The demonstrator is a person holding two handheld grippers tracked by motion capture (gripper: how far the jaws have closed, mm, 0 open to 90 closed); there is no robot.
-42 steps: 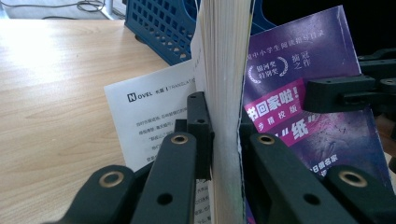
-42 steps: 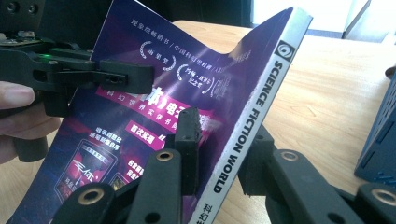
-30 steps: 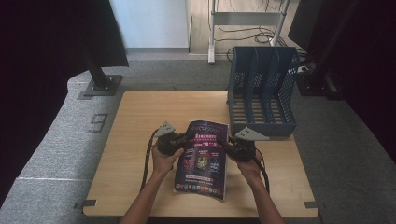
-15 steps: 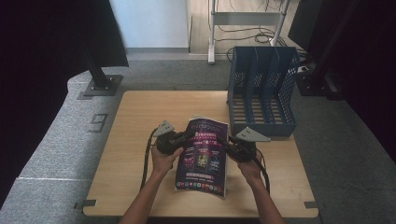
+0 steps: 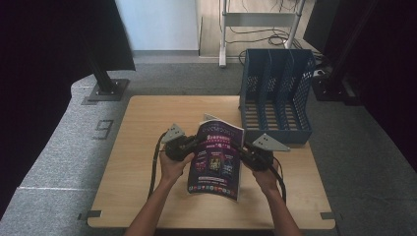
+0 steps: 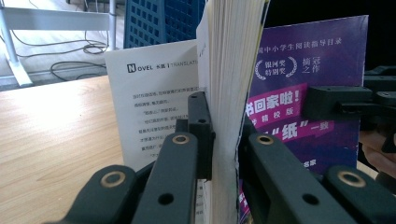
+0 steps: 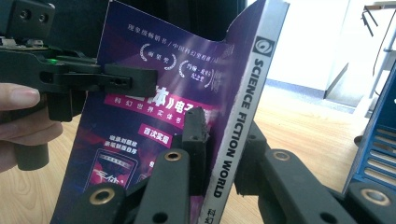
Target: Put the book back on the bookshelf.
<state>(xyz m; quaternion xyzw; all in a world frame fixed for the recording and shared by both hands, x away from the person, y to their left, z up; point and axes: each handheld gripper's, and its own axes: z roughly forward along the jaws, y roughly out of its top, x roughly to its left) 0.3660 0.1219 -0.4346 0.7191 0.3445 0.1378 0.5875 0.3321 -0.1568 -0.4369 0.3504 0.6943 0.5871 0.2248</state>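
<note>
Magazine [image 5: 216, 156] gripped at both edges: left tool [image 5: 183, 145] on pages, right tool [image 5: 250, 156] on spine; step: lifting off bench [image 5: 142, 147]; next, probably: carry toward blue rack [image 5: 275, 93] at 1 o'clock, keeping upright.

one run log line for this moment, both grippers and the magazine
left gripper: shut on magazine page edge | right gripper: shut on spine | magazine: lifting off table | file rack: blue, behind, apart

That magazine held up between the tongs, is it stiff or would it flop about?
Probably floppy: the magazine bows between the left tongs and right tongs. Its cover curls, so likely thin. It looks glossy, perhaps slippery.
</note>
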